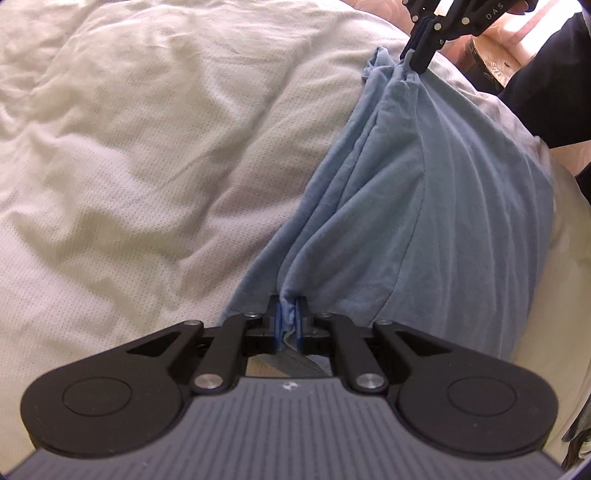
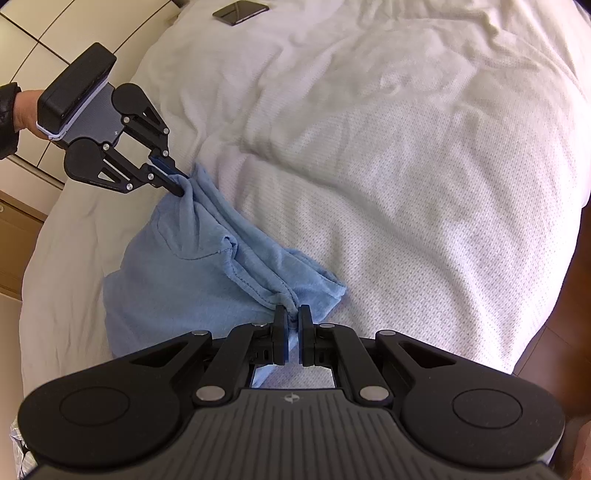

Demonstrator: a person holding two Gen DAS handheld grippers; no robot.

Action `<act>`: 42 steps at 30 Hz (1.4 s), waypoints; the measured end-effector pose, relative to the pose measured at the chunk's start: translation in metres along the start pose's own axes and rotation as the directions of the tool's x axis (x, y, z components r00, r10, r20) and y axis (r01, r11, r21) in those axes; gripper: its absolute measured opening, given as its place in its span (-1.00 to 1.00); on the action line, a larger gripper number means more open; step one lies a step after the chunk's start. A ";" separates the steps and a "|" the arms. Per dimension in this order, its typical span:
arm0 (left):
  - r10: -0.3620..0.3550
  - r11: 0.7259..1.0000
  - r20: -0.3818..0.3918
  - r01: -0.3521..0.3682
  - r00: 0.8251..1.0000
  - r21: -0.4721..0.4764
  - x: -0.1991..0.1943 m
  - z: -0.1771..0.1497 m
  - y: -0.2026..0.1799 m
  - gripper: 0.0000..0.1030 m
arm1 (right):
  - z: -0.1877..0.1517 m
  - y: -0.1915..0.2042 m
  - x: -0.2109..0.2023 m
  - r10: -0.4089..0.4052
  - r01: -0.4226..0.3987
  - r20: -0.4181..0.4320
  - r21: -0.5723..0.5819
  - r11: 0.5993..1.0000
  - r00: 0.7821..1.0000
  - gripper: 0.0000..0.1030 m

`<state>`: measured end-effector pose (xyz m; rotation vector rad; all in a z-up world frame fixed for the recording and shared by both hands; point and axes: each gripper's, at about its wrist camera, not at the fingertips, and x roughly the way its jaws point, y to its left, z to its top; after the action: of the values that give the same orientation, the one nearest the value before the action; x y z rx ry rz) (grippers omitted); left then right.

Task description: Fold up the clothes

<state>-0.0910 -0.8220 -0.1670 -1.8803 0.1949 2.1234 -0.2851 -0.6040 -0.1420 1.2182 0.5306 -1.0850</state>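
A light blue garment hangs stretched between my two grippers above a white bed cover. My left gripper is shut on one bunched corner of it. My right gripper shows at the top of the left wrist view, shut on the other corner. In the right wrist view my right gripper pinches the blue garment, and my left gripper holds its far corner. The cloth sags in folds between them and drapes over the bed's edge.
The white textured bed cover fills most of both views. A dark flat phone-like object lies on it at the far end. Light floor tiles and a wooden cabinet lie beyond the bed's left edge.
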 end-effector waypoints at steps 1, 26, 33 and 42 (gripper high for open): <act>0.003 1.000 -0.001 -0.003 1.000 0.004 -0.001 0.000 -0.001 -0.97 | 0.000 0.000 0.000 -0.001 0.001 0.001 0.000 1.000 1.000 -0.91; 0.285 0.914 -0.011 -0.275 0.959 -0.298 -0.019 -0.028 -0.006 -0.65 | -0.004 -0.005 -0.010 -0.100 0.102 0.056 -0.031 0.994 0.993 -0.64; 0.344 0.825 0.132 -0.233 0.930 -0.515 -0.046 -0.022 -0.044 -0.66 | 0.004 0.039 -0.029 -0.037 0.066 0.122 -0.243 0.968 0.992 -0.64; 0.357 0.779 0.101 -0.235 0.929 -0.582 0.009 -0.010 -0.047 -0.60 | 0.033 0.064 0.048 0.033 -0.010 0.059 -0.359 0.933 0.998 -0.82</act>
<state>-0.0674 -0.7792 -0.1726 -2.0005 -0.2282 2.8217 -0.2154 -0.6548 -0.1401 0.8635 0.6338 -0.9545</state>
